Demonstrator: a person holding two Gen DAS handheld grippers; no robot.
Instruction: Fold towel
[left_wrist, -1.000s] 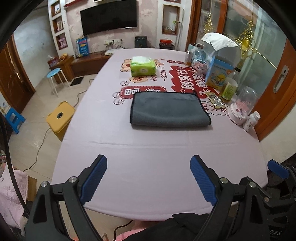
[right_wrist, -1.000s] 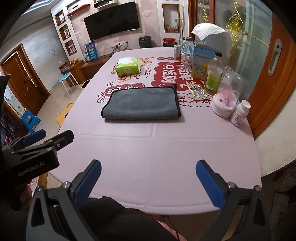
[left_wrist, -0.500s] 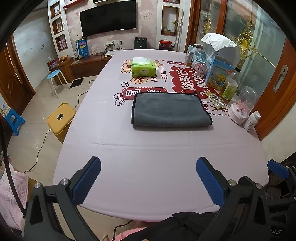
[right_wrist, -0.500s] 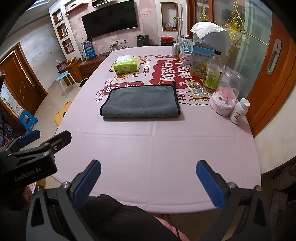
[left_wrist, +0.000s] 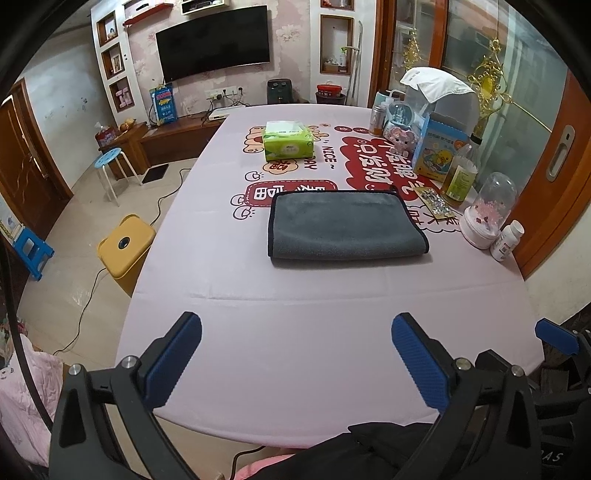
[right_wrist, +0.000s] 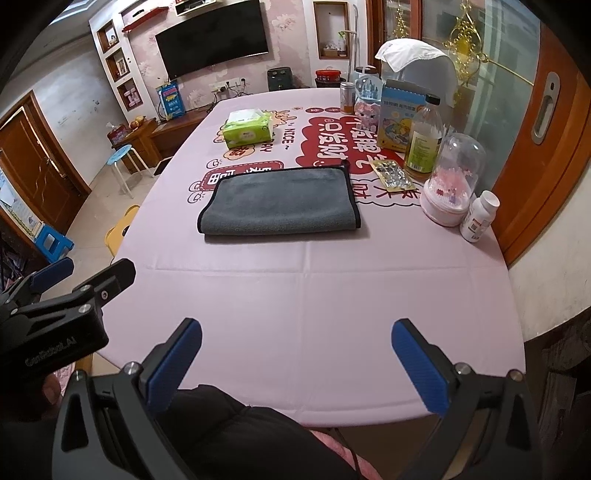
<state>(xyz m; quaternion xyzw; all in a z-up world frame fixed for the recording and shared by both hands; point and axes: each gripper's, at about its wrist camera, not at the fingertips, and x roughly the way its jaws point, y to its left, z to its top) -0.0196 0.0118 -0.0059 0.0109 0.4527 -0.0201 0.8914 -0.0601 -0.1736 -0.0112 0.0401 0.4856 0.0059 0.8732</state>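
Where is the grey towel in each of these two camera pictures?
Left wrist view: the grey towel lies folded near the picture's middle, beyond both open blue fingers.
Right wrist view: the towel lies a little left of middle, higher up.
Shared landmark: the green tissue pack sits farther back on the table, beyond the towel.

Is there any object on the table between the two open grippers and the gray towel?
Nothing visible. Only bare pink tablecloth lies between the left gripper, the right gripper and the gray towel. Bottles stand off to the right.
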